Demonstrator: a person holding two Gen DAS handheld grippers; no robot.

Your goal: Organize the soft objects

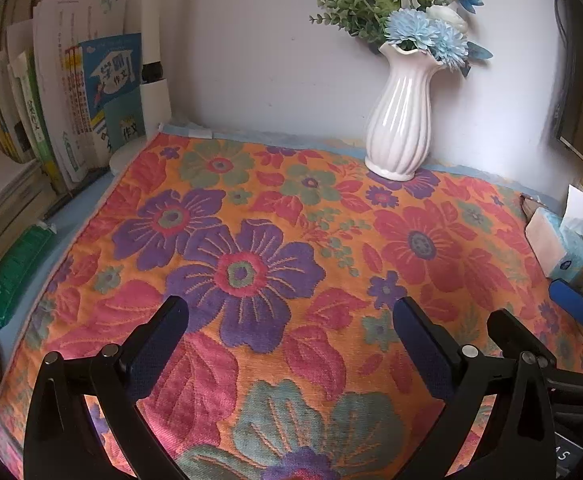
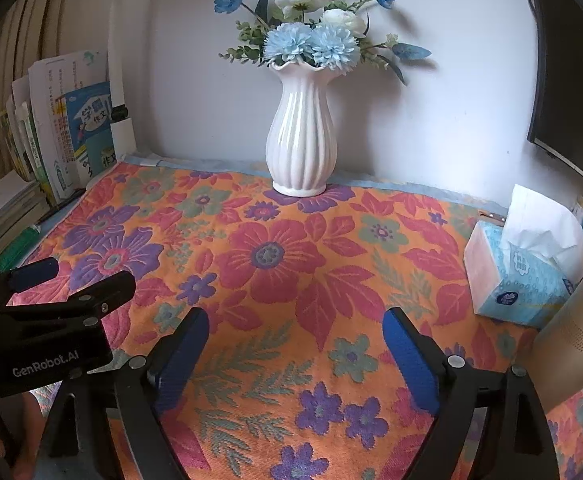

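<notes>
The big soft towel with red, purple and green flowers on orange lies spread flat on the desk, reaching back to the white ribbed vase of blue and white flowers. The left gripper and the right gripper both hang just over its near edge, jaws wide apart, holding nothing. I think folding comes next: each must pinch a near corner.

vase on towel rear | books left | tissue box right
</notes>
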